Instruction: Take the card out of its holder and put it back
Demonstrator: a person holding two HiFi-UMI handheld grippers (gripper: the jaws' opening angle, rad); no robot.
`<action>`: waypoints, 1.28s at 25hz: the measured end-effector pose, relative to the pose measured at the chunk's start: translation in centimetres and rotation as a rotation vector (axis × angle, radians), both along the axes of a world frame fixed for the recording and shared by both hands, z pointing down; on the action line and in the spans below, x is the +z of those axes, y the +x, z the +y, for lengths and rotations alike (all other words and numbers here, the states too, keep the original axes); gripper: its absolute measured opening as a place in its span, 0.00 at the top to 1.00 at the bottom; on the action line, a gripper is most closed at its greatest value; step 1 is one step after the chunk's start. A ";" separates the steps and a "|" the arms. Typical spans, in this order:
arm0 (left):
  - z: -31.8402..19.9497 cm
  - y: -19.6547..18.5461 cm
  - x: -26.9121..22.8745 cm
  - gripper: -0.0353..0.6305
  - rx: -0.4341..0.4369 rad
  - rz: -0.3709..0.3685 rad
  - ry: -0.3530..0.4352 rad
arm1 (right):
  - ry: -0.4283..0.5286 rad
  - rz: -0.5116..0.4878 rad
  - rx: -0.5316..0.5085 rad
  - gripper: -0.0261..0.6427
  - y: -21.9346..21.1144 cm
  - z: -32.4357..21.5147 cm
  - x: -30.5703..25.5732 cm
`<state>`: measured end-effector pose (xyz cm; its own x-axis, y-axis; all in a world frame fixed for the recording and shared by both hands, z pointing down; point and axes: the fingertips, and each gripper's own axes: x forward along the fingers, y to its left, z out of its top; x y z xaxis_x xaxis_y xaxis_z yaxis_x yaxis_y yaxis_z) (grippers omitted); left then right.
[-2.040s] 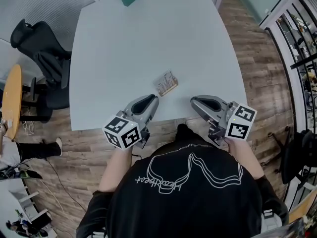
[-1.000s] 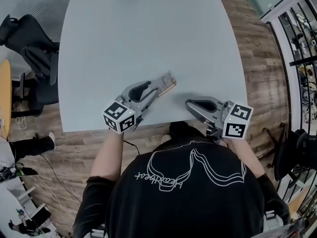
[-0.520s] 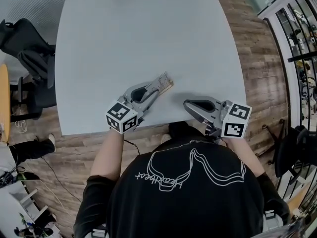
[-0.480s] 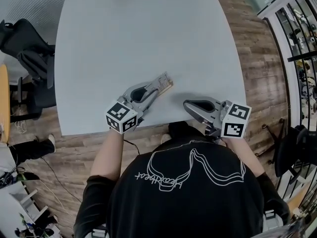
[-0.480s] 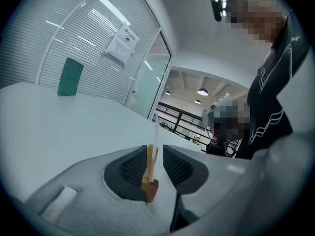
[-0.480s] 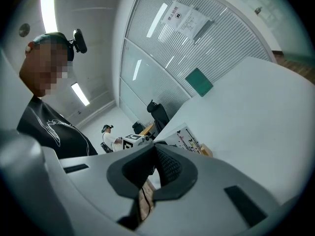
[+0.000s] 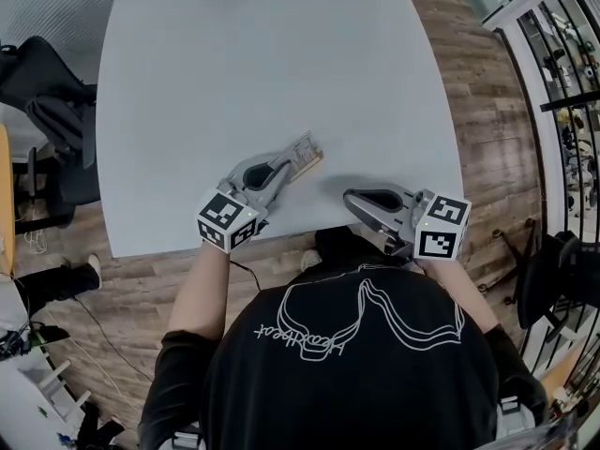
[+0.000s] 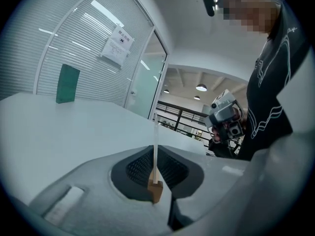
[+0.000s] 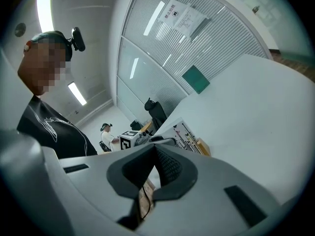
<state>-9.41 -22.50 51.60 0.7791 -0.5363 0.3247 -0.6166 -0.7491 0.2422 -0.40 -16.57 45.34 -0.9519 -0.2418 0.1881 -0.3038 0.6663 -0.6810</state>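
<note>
Card [image 8: 154,146] clamped by left tool [image 7: 293,164], whose jaws just closed.

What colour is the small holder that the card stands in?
Light brown, like wood; the holder under the card shows best in the left gripper view.

Pale grey table [image 7: 281,64], white card [image 9: 185,134] in tan wooden holder [image 9: 203,147], green block [image 8: 67,84], brown plank floor [image 7: 478,111]

Head view looks steeply down on the table [image 7: 262,82]; both gripper views skim low, close, facing each other across the card [image 7: 303,149].
</note>
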 end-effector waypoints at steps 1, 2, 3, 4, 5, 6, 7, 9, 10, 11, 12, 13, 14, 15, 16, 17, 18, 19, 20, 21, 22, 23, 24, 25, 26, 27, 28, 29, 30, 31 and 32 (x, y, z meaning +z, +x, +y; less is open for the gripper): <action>0.0 0.0 0.0 0.90 0.001 -0.005 0.005 | -0.005 0.001 0.002 0.95 0.0 0.0 0.2; 0.0 0.0 0.1 0.90 0.001 -0.008 0.008 | -0.011 0.000 0.005 0.95 0.1 0.0 0.3; 0.0 0.0 0.1 0.91 0.002 -0.008 0.008 | -0.018 -0.001 0.009 0.95 0.2 0.0 0.5; 0.0 0.0 0.1 0.91 0.004 -0.007 0.008 | -0.024 0.000 0.013 0.95 0.3 0.0 0.6; 0.0 0.1 0.1 0.91 0.006 -0.007 0.008 | -0.029 0.002 0.015 0.95 0.4 0.0 0.8; 0.0 0.1 0.1 0.91 0.008 -0.007 0.008 | -0.032 0.005 0.017 0.95 0.4 0.0 0.9; 0.0 0.1 0.0 0.91 0.009 -0.007 0.010 | -0.035 0.006 0.018 0.95 0.4 0.0 0.9; 0.0 0.2 0.0 0.91 0.010 -0.007 0.013 | -0.039 0.004 0.020 0.95 0.4 0.0 1.0; 0.0 0.2 0.0 0.91 0.011 -0.006 0.013 | -0.040 0.003 0.020 0.95 0.5 0.1 1.0; 0.0 0.2 0.0 0.91 0.010 -0.006 0.012 | -0.041 0.004 0.021 0.95 0.5 0.1 1.0; 0.0 0.1 0.0 0.91 0.010 -0.004 0.012 | -0.041 0.004 0.021 0.95 0.5 0.1 1.0; -0.1 0.1 -0.1 0.91 0.009 -0.003 0.012 | -0.042 0.005 0.021 0.95 0.5 0.1 1.0; -0.1 0.0 -0.1 0.91 0.008 0.000 0.012 | -0.043 0.007 0.022 0.95 0.5 0.1 1.0; -0.1 0.0 -0.2 0.91 0.006 0.003 0.014 | -0.044 0.008 0.022 0.95 0.5 0.1 1.0; -0.2 -0.1 -0.4 0.91 0.004 0.007 0.016 | -0.046 0.008 0.023 0.95 0.5 0.1 1.0; -0.2 -0.1 -0.5 0.91 0.001 0.012 0.017 | -0.047 0.008 0.023 0.95 0.6 0.2 1.0; -0.3 -0.2 -0.6 0.91 -0.001 0.017 0.019 | -0.047 0.008 0.024 0.95 0.6 0.1 1.0; -0.4 -0.2 -0.7 0.91 -0.002 0.021 0.020 | -0.047 0.008 0.026 0.95 0.6 0.1 1.0; -0.4 -0.2 -0.8 0.91 -0.003 0.022 0.020 | -0.046 0.007 0.027 0.95 0.7 0.1 1.0; -0.4 -0.3 -0.8 0.91 -0.004 0.022 0.021 | -0.045 0.005 0.029 0.95 0.6 0.1 1.0; -0.5 -0.3 -0.9 0.91 -0.006 0.020 0.022 | -0.044 0.003 0.029 0.95 0.6 0.1 0.9; -0.5 -0.4 -1.1 0.91 -0.007 0.018 0.024 | -0.043 0.001 0.030 0.95 0.6 0.1 0.8; -0.6 -0.4 -1.3 0.91 -0.010 0.016 0.027 | -0.042 0.001 0.029 0.95 0.6 0.1 0.8; -0.7 -0.5 -1.5 0.91 -0.013 0.015 0.030 | -0.042 0.001 0.028 0.95 0.5 0.1 0.7; -0.7 -0.5 -1.7 0.91 -0.016 0.014 0.034 | -0.042 0.001 0.028 0.95 0.5 0.1 0.7; -0.8 -0.6 -1.8 0.91 -0.019 0.013 0.036 | -0.041 0.000 0.028 0.95 0.5 0.1 0.7; -0.9 -0.7 -2.0 0.91 -0.023 0.012 0.038 | -0.040 -0.002 0.028 0.95 0.5 0.1 0.6; -0.9 -0.7 -2.1 0.91 -0.027 0.011 0.039 | -0.038 -0.004 0.029 0.95 0.5 0.1 0.5; -0.9 -0.7 -2.3 0.91 -0.032 0.011 0.039 | -0.035 -0.007 0.030 0.95 0.6 0.2 0.4; -0.8 -0.7 -2.6 0.91 -0.039 0.013 0.039 | -0.031 -0.008 0.031 0.95 0.7 0.3 0.3; -0.8 -0.7 -2.8 0.91 -0.047 0.015 0.040 | -0.027 -0.007 0.030 0.95 0.9 0.5 0.1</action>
